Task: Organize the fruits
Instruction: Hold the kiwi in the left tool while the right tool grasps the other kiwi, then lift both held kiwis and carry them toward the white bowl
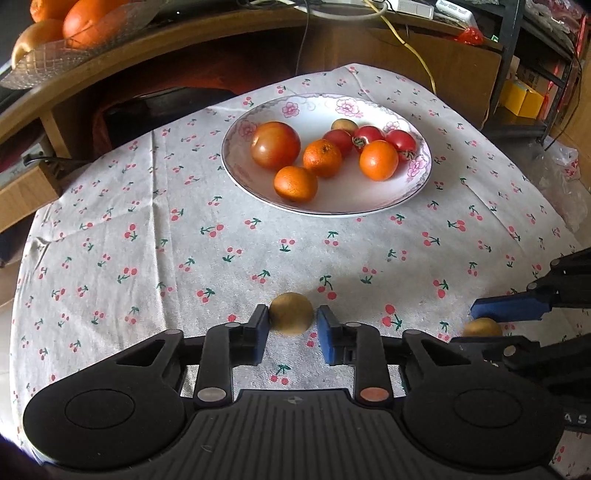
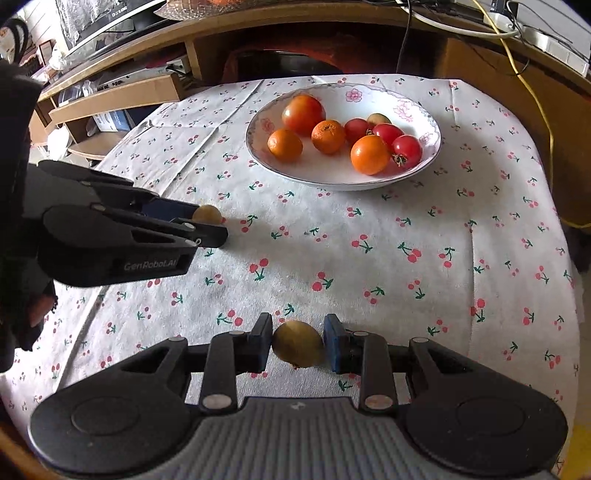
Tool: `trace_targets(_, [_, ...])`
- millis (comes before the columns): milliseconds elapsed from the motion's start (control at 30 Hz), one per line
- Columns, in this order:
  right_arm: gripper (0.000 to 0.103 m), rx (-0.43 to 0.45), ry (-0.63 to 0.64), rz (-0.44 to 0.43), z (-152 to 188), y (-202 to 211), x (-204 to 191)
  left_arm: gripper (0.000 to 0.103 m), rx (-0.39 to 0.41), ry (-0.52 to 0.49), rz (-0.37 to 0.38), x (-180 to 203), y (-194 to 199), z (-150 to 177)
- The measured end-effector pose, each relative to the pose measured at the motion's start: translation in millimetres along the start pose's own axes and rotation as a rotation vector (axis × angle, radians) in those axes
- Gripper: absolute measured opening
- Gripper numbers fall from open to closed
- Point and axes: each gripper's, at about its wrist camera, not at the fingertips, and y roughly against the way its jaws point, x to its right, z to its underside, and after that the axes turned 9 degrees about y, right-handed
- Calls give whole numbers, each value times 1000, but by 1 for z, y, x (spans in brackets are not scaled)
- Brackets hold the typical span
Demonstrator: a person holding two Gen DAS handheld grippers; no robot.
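Observation:
In the left wrist view my left gripper (image 1: 291,322) is shut on a brown kiwi (image 1: 291,313) low over the cherry-print cloth (image 1: 147,240). My right gripper (image 2: 298,341) likewise grips a second kiwi (image 2: 297,345) between its blue pads. Each gripper also shows in the other's view: the right gripper (image 1: 489,325) with its kiwi (image 1: 482,326) at the lower right edge, the left gripper (image 2: 210,221) with its kiwi (image 2: 207,214) at the left. Beyond both, a white flowered plate (image 1: 332,211) (image 2: 343,184) holds a large tomato (image 1: 276,144), mandarins, small tomatoes and another kiwi (image 1: 343,124).
A wooden desk (image 1: 184,40) curves behind the table, with a glass bowl of oranges (image 1: 74,22) on top and cables, one yellow (image 1: 417,55), hanging down. Shelves and boxes stand at the left (image 2: 122,96). A gloved hand (image 2: 14,221) holds the left gripper.

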Motion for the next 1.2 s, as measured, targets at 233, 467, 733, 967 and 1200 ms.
trace_targets(233, [29, -26, 58, 2, -1, 1, -8, 33, -30, 12, 5, 2, 9, 6])
trace_targets(467, [29, -26, 88, 7, 8, 11, -8, 33, -63, -1, 8, 12, 36, 31])
trace_targets(733, [30, -42, 145, -1, 20, 14, -15, 36, -82, -59, 21, 28, 39, 51])
trace_targets(967, [34, -22, 130, -28, 29, 19, -12, 40, -78, -69, 41, 27, 37, 51])
trace_targets(1200, [35, -18, 110, -25, 25, 16, -11, 51, -73, -48, 49, 24, 36, 47])
